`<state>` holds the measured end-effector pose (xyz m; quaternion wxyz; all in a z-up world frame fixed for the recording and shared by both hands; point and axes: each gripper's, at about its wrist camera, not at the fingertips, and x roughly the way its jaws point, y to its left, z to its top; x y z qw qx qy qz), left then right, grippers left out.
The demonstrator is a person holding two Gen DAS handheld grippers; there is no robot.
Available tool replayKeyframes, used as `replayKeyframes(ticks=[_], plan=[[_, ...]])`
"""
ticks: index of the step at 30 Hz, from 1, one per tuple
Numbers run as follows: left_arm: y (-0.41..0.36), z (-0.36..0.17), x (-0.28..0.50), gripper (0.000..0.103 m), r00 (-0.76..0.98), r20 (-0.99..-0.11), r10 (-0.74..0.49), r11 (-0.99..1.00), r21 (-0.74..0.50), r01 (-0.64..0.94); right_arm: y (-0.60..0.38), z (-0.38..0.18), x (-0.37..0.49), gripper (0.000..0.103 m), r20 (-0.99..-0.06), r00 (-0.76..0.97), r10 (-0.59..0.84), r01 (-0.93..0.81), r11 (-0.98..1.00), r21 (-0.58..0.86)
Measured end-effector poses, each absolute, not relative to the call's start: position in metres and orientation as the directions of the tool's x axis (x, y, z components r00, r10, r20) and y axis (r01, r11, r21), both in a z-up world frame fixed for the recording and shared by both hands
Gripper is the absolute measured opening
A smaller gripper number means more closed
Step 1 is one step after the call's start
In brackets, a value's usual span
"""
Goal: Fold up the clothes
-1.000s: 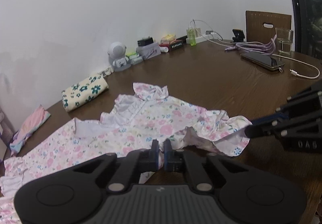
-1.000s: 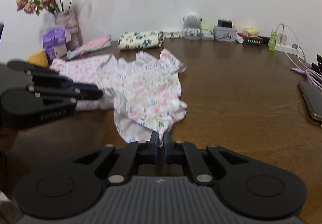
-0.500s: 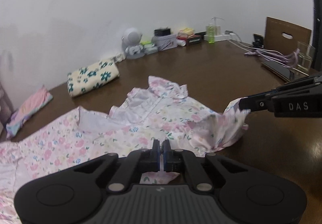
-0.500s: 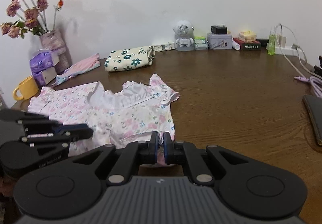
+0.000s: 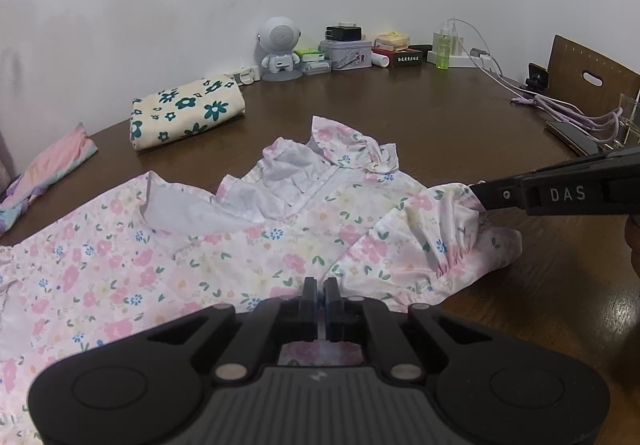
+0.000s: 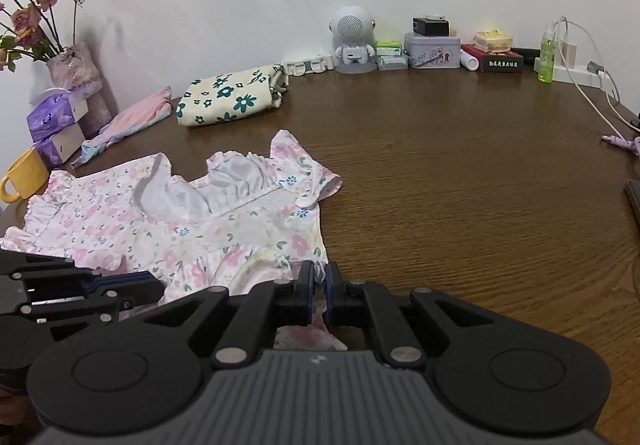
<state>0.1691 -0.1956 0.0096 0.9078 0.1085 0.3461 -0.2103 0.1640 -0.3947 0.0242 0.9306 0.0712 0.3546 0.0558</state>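
Pinching the dress (image 5: 248, 245) in both grippers, you have the left gripper (image 5: 320, 295) and right gripper (image 6: 319, 281) clamped on its near edge. It lies mostly spread on the table (image 6: 460, 173), unfolded; two folded garments (image 6: 234, 97) sit behind.

The dress (image 6: 208, 229) lies on the table (image 6: 460, 173); a folded cloth (image 6: 232, 97) behind it, perhaps touching the wall.

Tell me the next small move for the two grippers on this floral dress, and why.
Probably keep both grips and draw the pinched edge across the floral dress before lowering it. The left gripper and right gripper each have jaws shut on fabric, the right-hand ruffle is bunched, and no fold lies flat on the table yet.
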Motion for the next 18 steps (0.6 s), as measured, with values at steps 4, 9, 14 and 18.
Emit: replayKeyframes(ticks=[4,9,14,18], plan=[[-0.192,0.014,0.163,0.002,0.689,-0.653,-0.313,0.893,0.044,0.447,-0.395,0.029,0.168,0.005,-0.633,0.752,0.184,-0.082,0.979,0.187],[-0.192,0.019,0.16,0.002,0.727,-0.624,-0.287,0.905,0.073,0.42,-0.389,0.038,0.181,0.005,-0.62,0.762,0.185,-0.104,0.981,0.166],[-0.193,0.013,0.164,0.003,0.718,-0.637,-0.279,0.903,0.079,0.422,-0.386,0.023,0.2,0.005,-0.668,0.721,0.181,-0.088,0.981,0.171],[-0.184,0.015,0.165,0.007,0.725,-0.621,-0.298,0.916,0.027,0.4,-0.385,0.013,0.205,0.005,-0.684,0.706,0.184,-0.081,0.98,0.18]])
